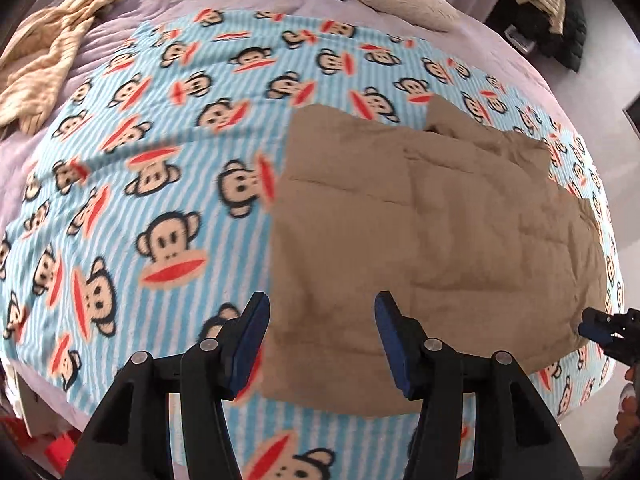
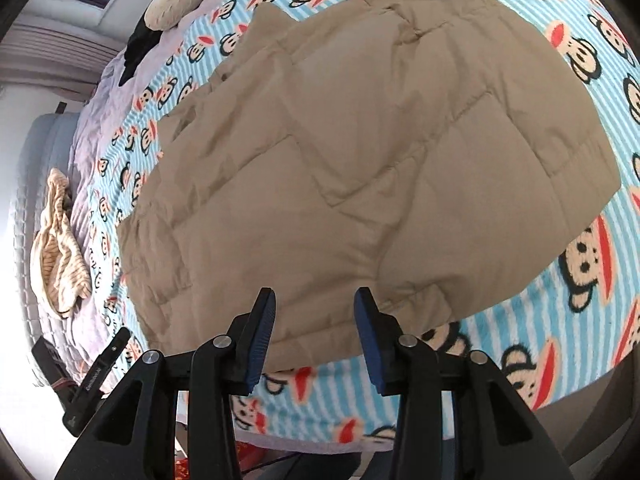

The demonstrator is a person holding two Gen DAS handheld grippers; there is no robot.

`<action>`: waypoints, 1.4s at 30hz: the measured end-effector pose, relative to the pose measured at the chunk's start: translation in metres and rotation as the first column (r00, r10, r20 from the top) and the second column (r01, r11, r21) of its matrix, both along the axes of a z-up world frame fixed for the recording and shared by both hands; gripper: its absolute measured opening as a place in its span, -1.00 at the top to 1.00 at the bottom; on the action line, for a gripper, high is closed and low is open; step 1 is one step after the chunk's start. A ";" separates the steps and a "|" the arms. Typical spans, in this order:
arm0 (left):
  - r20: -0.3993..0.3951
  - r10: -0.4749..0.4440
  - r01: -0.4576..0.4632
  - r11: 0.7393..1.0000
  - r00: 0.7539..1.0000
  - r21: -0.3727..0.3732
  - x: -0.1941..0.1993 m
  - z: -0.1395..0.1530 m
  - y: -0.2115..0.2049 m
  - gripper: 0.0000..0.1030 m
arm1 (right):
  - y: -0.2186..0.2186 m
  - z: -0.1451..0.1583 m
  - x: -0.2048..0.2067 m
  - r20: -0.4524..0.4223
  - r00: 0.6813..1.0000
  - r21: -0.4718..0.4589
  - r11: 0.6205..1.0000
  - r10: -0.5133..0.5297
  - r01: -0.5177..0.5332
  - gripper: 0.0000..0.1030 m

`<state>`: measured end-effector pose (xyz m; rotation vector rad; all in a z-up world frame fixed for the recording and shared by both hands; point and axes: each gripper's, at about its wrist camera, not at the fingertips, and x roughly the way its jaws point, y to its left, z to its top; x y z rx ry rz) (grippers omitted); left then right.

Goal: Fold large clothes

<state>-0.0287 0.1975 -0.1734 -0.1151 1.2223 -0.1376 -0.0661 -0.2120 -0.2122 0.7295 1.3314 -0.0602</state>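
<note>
Left wrist view: the left gripper (image 1: 322,344) hangs with its jaws apart and nothing between them, above the near edge of a tan quilted jacket (image 1: 432,232). The jacket lies folded flat on a monkey-print blanket (image 1: 160,168), right of centre. The right gripper (image 1: 600,330) shows at the far right edge.

Right wrist view: the right gripper (image 2: 316,336) is also parted and empty, over the jacket's (image 2: 340,152) near hem. A striped beige garment (image 2: 60,248) lies far left.

left hand-held gripper (image 1: 322,344): jaws apart, empty | right hand-held gripper (image 2: 315,340): jaws apart, empty
</note>
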 end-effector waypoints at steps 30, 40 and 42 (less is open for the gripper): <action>-0.059 0.060 -0.052 0.989 0.996 0.140 0.094 0.003 -0.078 -0.34 | -0.099 0.006 0.120 -0.001 0.992 -0.159 0.980 0.124 -0.122 -0.17; -0.046 0.166 -0.160 0.981 0.985 0.112 0.021 0.032 -0.086 -1.00 | -0.057 0.026 0.070 0.011 0.971 -0.052 0.970 0.239 -0.238 -0.43; -0.059 0.166 -0.158 0.981 0.984 0.116 0.016 0.031 -0.084 -1.00 | -0.049 0.028 0.065 0.006 0.969 -0.059 0.967 0.247 -0.246 -0.44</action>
